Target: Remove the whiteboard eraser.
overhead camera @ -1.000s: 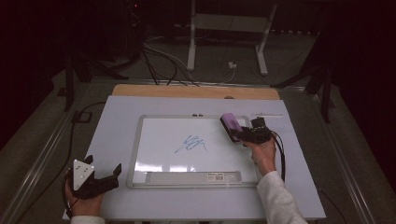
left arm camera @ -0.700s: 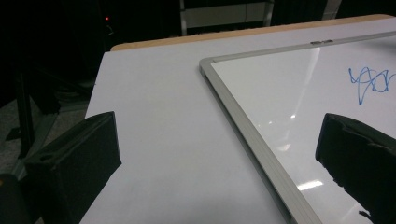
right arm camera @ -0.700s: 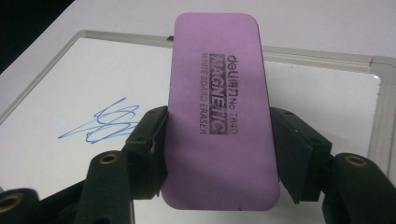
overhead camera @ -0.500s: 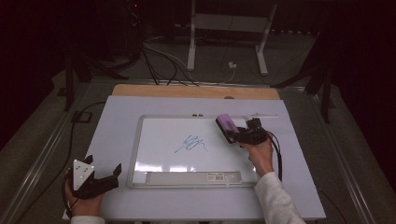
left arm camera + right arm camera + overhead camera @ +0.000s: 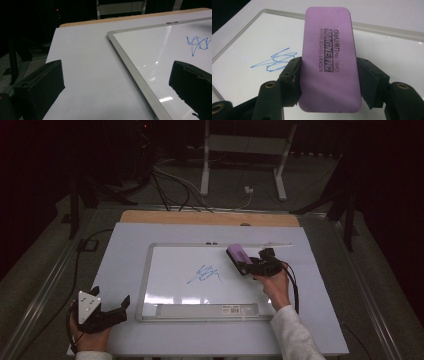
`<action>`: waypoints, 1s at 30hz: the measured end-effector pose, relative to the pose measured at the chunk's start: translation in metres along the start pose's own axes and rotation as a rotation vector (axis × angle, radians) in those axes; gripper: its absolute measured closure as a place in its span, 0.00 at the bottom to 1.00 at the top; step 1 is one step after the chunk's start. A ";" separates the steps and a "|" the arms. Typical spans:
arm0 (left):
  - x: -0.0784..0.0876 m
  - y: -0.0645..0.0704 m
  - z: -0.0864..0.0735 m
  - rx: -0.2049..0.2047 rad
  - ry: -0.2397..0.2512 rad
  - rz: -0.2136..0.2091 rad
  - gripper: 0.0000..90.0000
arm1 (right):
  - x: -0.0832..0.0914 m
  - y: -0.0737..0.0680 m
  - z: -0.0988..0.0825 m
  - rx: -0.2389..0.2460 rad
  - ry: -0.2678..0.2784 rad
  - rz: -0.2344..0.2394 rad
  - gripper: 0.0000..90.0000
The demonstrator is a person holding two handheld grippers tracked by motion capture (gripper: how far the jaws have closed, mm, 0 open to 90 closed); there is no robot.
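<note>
At the bench (image 5: 320, 330), a person works w/ hand-held tongs in each hand, seen from above. The right tongs (image 5: 248, 264) pinch a purple whiteboard eraser (image 5: 238, 256) by its long sides, holding it over the upper right part of the whiteboard (image 5: 175, 292), just right of a blue scribble (image 5: 206, 273) near the board's middle. In the right gripper view the eraser (image 5: 328, 57) stands lengthwise between the two black jaws, its face printed "MAGNETIC WHITE BOARD ERASER No 7840"; the scribble (image 5: 275, 60) lies on the board behind and to the left of it. Whether the eraser touches the board surface can't be told. The right hand (image 5: 274, 287) grips the tool from below, a black cable looping beside the wrist.

The left tongs (image 5: 117, 307) sit spread wide and empty at the bench's near left corner, held low by the left hand (image 5: 90, 340), a grey three-cornered plate (image 5: 88, 301) on top. They rest beside the board's left frame, apart from it. In the left gripper view the jaws stand far apart, w/ the white bench top (image 5: 85, 75) and the board's silver frame (image 5: 132, 70) between them, and a bit of scribble (image 5: 198, 45) at far right.

The board lies flat, centred on the white bench, a tray strip (image 5: 200, 310) along its near edge. A wood-coloured edge (image 5: 200, 217) runs along the bench's far side. Beyond: dark floor, cables (image 5: 175, 190), white stand legs (image 5: 240, 155).
</note>
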State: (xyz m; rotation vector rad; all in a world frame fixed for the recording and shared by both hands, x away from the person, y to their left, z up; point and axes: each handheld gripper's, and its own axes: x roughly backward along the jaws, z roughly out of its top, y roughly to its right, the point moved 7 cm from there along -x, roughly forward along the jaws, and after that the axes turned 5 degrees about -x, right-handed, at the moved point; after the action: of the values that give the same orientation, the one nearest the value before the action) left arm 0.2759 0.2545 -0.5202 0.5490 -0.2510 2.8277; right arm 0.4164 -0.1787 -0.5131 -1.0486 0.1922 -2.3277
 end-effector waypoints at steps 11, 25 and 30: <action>0.000 0.000 0.000 0.000 0.001 -0.001 0.01 | -0.003 -0.010 -0.004 0.036 -0.012 0.016 0.45; 0.001 0.000 0.001 -0.002 0.005 -0.002 0.01 | -0.005 -0.020 -0.011 0.091 -0.033 0.022 0.45; 0.000 0.000 0.000 0.000 0.002 0.000 0.01 | -0.006 -0.023 -0.014 0.109 -0.041 0.023 0.46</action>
State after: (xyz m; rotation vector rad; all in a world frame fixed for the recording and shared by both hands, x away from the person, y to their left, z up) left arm 0.2756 0.2544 -0.5200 0.5462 -0.2503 2.8279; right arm 0.3992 -0.1576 -0.5177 -1.0340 0.0596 -2.2671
